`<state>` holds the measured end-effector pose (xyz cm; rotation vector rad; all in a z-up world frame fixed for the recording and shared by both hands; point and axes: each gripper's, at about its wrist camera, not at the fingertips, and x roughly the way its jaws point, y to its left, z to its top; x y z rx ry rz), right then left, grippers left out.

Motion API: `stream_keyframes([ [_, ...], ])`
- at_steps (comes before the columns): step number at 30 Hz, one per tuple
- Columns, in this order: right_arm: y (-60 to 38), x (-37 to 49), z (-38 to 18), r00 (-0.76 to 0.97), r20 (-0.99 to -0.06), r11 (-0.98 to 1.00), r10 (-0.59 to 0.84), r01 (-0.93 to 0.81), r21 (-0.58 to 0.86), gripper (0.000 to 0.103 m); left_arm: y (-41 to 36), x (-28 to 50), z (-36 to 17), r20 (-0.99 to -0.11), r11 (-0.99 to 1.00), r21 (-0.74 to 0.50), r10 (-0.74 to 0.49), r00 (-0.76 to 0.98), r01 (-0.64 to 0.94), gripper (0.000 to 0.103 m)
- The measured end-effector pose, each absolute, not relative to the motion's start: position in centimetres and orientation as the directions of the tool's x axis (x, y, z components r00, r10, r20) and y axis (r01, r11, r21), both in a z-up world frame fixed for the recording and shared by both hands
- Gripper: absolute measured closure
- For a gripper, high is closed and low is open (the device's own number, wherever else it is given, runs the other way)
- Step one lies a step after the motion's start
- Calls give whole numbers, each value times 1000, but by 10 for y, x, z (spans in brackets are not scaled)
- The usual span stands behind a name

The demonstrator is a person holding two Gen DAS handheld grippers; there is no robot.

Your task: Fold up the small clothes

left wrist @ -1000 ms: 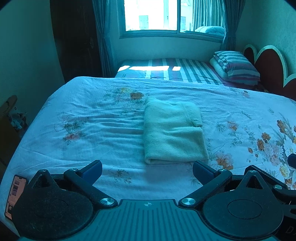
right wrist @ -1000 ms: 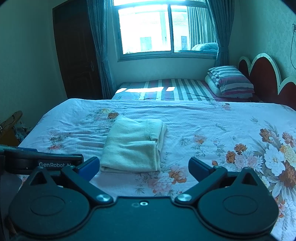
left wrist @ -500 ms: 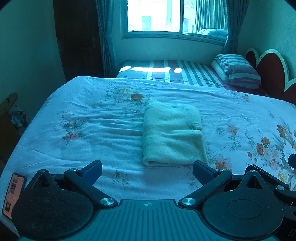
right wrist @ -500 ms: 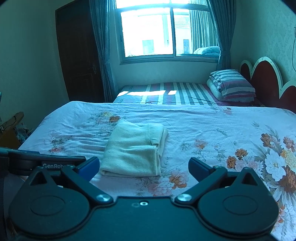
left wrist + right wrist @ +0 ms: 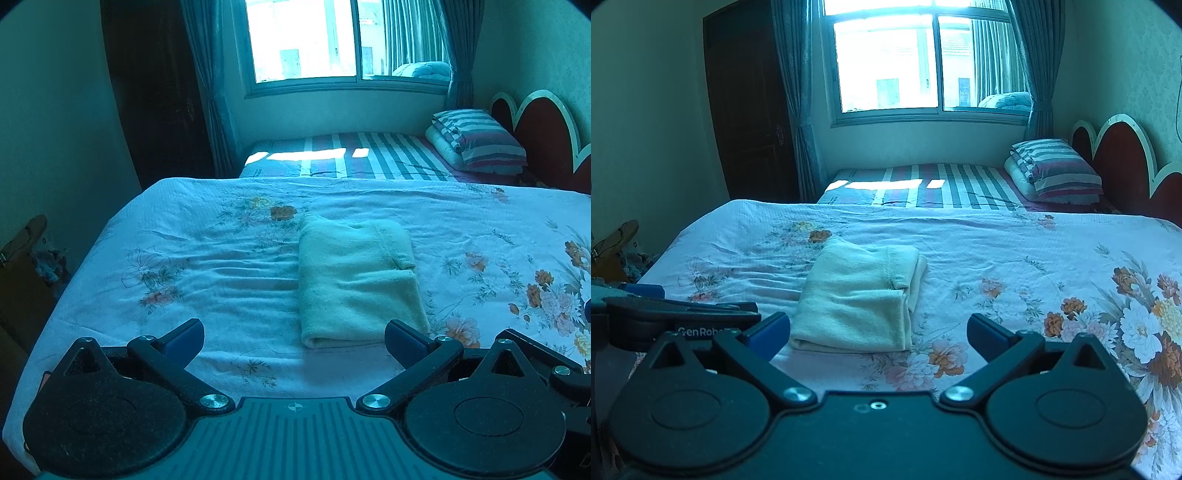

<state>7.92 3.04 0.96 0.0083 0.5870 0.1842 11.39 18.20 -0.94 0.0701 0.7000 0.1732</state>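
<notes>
Fuzzy cloth garment [image 5: 354, 280] on a wrinkled cotton-like bedspread [image 5: 207, 266] (floral print); matt black plastic tool [image 5: 294, 341].

Two matching black claws

Left claw [image 5: 294, 341] and right claw [image 5: 874, 334] are showing blue fingertip pads [image 5: 184, 341], silver screws and round black discs.

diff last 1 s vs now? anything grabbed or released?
Nothing grabbed or released. Both the left gripper and right gripper stayed open and empty; they backed off and rose slightly, so the folded garment sits a little farther ahead in both wrist views. The garment itself kept its shape and spot on the floral bedspread.
</notes>
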Motion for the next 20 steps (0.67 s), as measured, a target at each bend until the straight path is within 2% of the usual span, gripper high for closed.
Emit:
stream_keyframes([
  [11,31,80,8,816,-551,983,176,-171,60,1,180,109,-10,-609,981,144,193,770,-132,0],
  [20,31,80,7,818,-547,983,178,-171,63,1,181,109,-13,-635,983,124,186,750,-139,0],
])
